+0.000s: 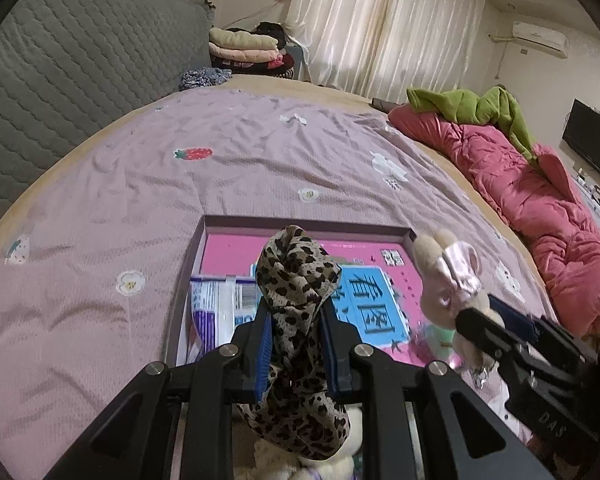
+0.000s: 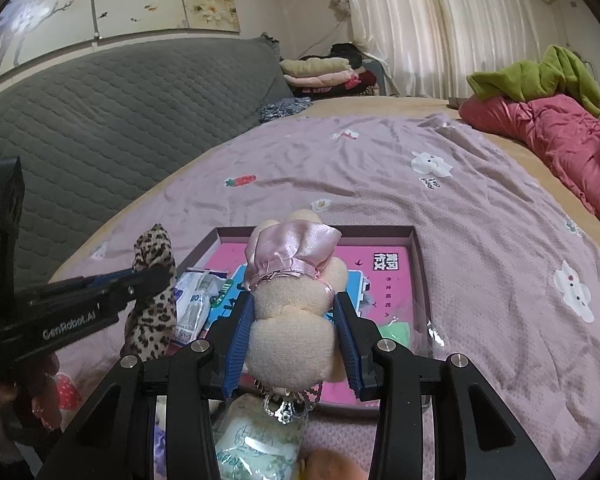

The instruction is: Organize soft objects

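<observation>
My left gripper (image 1: 294, 320) is shut on a leopard-print cloth (image 1: 296, 280) and holds it above the near left corner of a shallow box (image 1: 300, 224) with a pink book inside. My right gripper (image 2: 296, 320) is shut on a beige plush bunny in a pink satin dress (image 2: 292, 300), above the box (image 2: 316, 230). In the left wrist view the bunny (image 1: 448, 276) and right gripper (image 1: 476, 320) are at the right. In the right wrist view the cloth (image 2: 152, 280) and left gripper (image 2: 152, 276) are at the left.
The box lies on a bed with a lilac printed sheet (image 1: 240, 152). Tissue packs (image 1: 216, 304) lie in the box's left side. A red quilt with a green garment (image 1: 532, 184) lies on the right. A grey headboard (image 1: 68, 72) and folded clothes (image 1: 244, 48) are behind.
</observation>
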Demonstrator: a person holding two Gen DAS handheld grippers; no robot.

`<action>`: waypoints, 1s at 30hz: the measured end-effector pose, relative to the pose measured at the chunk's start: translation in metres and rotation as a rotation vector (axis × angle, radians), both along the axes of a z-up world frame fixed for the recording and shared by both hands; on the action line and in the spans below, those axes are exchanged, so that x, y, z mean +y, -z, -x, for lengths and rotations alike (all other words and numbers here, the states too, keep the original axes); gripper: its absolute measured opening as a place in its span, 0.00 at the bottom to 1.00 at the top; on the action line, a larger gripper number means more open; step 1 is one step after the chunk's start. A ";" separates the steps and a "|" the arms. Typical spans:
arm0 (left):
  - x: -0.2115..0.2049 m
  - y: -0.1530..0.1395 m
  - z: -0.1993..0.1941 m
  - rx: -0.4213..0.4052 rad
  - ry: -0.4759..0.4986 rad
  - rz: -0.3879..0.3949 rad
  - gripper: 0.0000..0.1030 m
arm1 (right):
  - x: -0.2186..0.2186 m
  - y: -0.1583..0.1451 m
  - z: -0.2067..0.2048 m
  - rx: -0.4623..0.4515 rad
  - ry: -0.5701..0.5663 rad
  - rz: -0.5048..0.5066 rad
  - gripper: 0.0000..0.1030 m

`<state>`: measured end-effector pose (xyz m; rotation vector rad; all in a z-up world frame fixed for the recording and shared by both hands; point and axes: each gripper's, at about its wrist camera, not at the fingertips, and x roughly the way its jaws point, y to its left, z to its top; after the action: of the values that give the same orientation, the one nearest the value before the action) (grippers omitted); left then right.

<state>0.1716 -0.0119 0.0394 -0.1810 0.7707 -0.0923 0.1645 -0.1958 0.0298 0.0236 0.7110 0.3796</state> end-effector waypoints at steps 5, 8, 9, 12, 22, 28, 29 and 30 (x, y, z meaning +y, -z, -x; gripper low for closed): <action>-0.001 0.002 -0.017 -0.006 -0.004 0.010 0.22 | 0.000 0.004 -0.011 0.000 0.008 0.011 0.41; -0.003 0.007 -0.027 -0.004 -0.007 0.003 0.22 | 0.000 0.008 -0.014 0.011 0.010 0.010 0.41; -0.004 0.009 -0.030 0.000 -0.007 0.001 0.22 | 0.000 0.008 -0.015 0.012 0.009 0.009 0.41; -0.007 0.017 -0.041 0.015 -0.003 -0.008 0.22 | 0.001 0.009 -0.018 0.010 0.011 0.016 0.41; -0.019 0.044 -0.049 0.080 0.047 -0.033 0.22 | 0.002 0.018 -0.025 0.034 0.024 0.025 0.41; -0.018 0.055 -0.048 0.111 0.057 -0.026 0.22 | 0.005 0.023 -0.028 0.048 0.024 0.035 0.41; -0.017 0.056 -0.047 0.113 0.057 -0.022 0.22 | 0.006 0.024 -0.028 0.048 0.022 0.038 0.41; -0.017 0.057 -0.046 0.116 0.058 -0.019 0.22 | 0.007 0.025 -0.029 0.050 0.019 0.042 0.41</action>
<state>0.2179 -0.0287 -0.0173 -0.1464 0.8923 -0.1302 0.1937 -0.1887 0.0053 0.0004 0.7671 0.3473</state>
